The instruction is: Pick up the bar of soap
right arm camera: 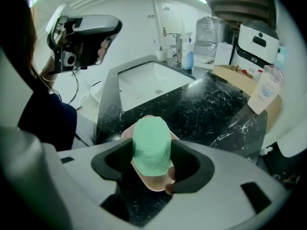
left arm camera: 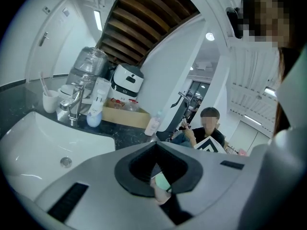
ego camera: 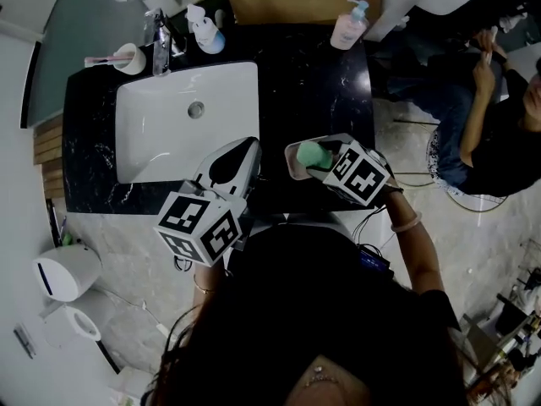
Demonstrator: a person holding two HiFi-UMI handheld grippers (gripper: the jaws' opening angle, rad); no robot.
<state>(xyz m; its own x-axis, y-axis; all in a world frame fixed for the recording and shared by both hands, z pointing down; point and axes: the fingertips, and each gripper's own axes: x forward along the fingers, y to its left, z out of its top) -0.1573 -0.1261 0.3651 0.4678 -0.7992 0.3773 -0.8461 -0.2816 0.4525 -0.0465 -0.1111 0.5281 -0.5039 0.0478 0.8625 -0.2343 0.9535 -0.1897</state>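
Broadly, we have a black marble counter [ego camera: 313, 83] with a white sink [ego camera: 169, 134] set in its left part. Our left gripper [left arm camera: 154, 150] hangs above the counter's front edge, jaws pressed together on nothing. Our right gripper [right arm camera: 152, 150] sits over the pink soap dish [right arm camera: 153, 183] near the sink's right side. Its pads are closed on the two sides of the green bar of soap [right arm camera: 151, 145], which lies over the dish. We judge the bar light and stiff but slick, so a firm mid-length grip suits it.
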